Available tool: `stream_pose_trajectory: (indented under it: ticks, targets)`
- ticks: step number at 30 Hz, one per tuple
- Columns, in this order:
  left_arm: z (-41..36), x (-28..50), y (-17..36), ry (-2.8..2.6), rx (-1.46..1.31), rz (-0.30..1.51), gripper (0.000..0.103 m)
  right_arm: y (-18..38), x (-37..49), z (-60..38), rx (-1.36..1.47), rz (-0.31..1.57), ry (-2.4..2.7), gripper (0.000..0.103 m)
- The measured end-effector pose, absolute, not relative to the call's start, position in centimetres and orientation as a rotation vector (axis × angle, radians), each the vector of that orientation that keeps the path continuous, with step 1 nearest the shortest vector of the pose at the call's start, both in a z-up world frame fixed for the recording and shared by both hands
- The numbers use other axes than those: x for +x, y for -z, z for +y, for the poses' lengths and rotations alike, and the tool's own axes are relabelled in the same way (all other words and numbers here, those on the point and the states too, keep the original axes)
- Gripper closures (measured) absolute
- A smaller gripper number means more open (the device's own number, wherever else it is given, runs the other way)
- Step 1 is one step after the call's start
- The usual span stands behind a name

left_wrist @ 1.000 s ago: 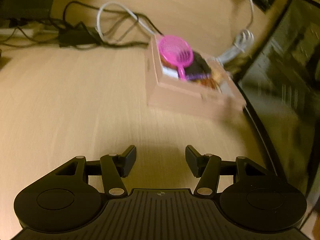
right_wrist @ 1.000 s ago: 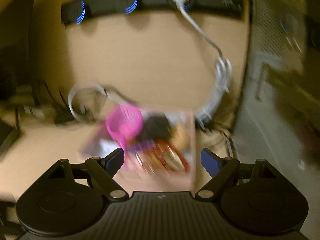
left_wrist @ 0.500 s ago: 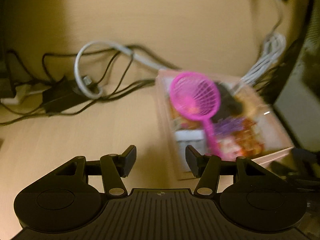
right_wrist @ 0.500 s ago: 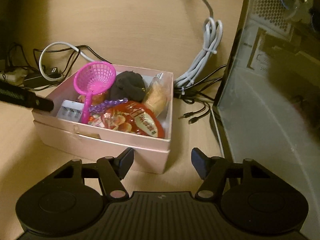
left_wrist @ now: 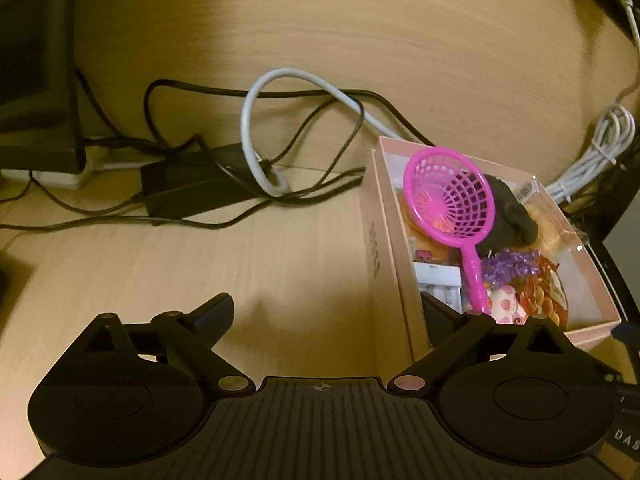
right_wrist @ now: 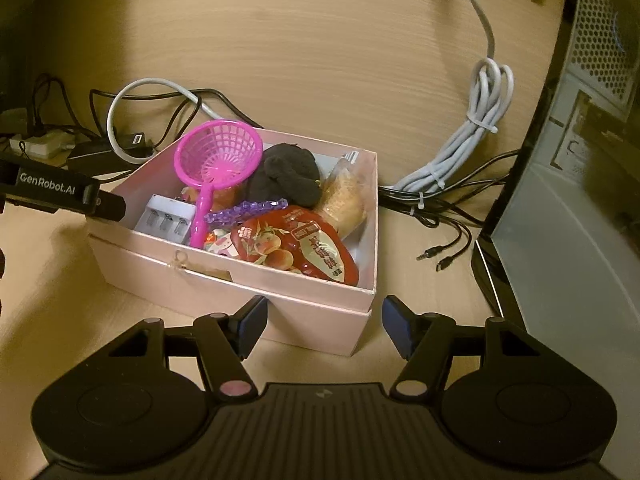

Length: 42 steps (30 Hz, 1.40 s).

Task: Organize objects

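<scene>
Right gripper [right_wrist: 324, 322] hangs spread wide and empty before the pink box [right_wrist: 224, 280] on the surface, whose light, stiff pink strainer [right_wrist: 218, 160] at ten o'clock looks best pinched by its thin handle.

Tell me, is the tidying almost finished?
It looks barely begun. The pink box is full: pink scoop, red snack packet, black cloth. Nothing is in hand; the left gripper and right gripper are open, at the box. Sorting is left.
</scene>
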State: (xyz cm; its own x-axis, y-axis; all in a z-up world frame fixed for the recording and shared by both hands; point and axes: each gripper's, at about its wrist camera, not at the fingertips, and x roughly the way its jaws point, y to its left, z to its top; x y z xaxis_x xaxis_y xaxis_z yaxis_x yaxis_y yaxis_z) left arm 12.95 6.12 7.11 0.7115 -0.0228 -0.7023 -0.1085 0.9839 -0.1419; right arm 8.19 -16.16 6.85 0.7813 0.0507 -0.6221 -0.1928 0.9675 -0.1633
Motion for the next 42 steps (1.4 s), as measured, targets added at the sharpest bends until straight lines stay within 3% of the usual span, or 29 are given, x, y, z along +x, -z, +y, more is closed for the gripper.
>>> stream_pose_trajectory:
  ticks: [1, 3, 5, 7, 18, 42]
  targets:
    - [6.2, 12.9, -7.2, -0.043, -0.186, 0.776, 0.005, -6.9, 8.0, -16.2, -0.22, 0.659, -0.121, 0.039]
    - [6.2, 11.9, -7.8, -0.039, -0.189, 0.731, 0.005, -7.2, 7.6, -16.6, -0.201, 0.661, -0.104, 0.028]
    - [6.2, 10.1, -8.7, -0.031, -0.2, 0.682, 0.005, -7.4, 6.5, -17.2, -0.174, 0.662, -0.083, 0.006]
    - [6.1, 8.2, -9.4, -0.003, -0.219, 0.658, 0.005, -7.3, 5.3, -17.8, -0.148, 0.69, -0.07, 0.0]
    - [2.3, -2.1, -6.0, 0.066, -0.123, 0.774, 0.005, -3.5, -1.8, -18.8, -0.07, 0.881, -0.111, 0.0]
    - [-1.3, -1.7, -3.1, -0.071, -0.011, 0.691, 0.002, -2.0, -0.6, -19.8, -0.039, 0.694, -0.134, 0.0]
